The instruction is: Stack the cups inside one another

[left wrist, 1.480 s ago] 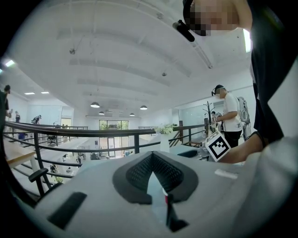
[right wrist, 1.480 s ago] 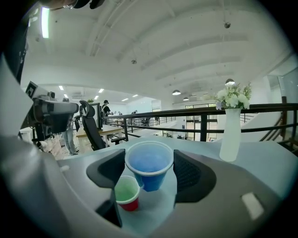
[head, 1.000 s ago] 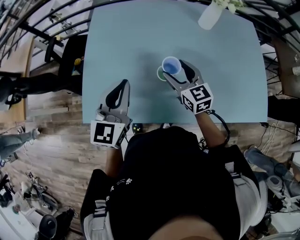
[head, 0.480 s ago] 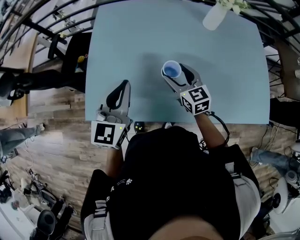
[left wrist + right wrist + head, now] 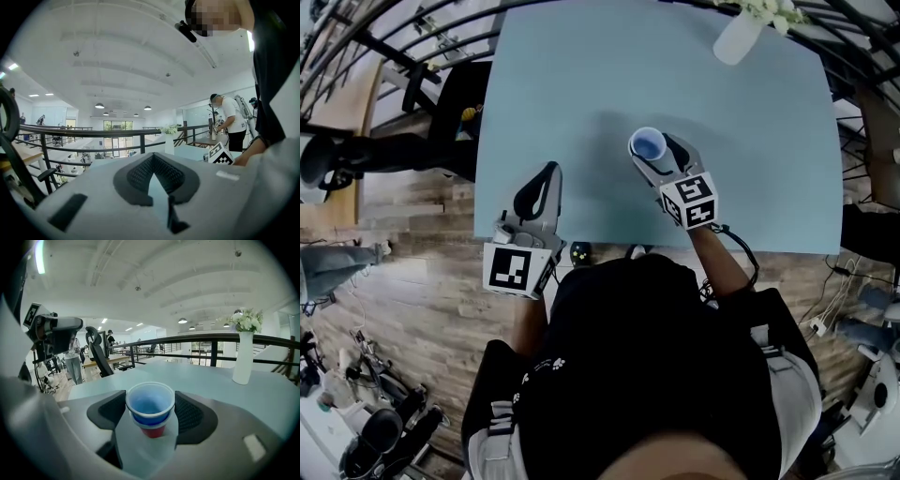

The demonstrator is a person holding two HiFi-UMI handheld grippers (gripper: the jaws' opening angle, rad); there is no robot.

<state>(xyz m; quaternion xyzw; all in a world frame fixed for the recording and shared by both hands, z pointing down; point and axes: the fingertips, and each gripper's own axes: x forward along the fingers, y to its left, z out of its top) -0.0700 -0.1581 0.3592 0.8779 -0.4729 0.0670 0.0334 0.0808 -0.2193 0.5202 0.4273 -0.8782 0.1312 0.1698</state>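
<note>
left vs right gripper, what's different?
Left gripper is shut and empty; right gripper is shut on the blue cup. Left gripper straddles the table's near edge; right gripper reaches further in. Both point away from the person.

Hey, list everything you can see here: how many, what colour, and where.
table: one, light blue, under everything.
blue cup: one, blue, between the right gripper's jaws, nested in the red cup.
red cup: one, red, beneath the blue cup.
vase: one, white with flowers, table's far right.
railing: one, dark, beyond the table.
left hand-held gripper: grey, jaws together, empty, at the table's near edge.
right hand-held gripper: grey, gripping the blue cup.
</note>
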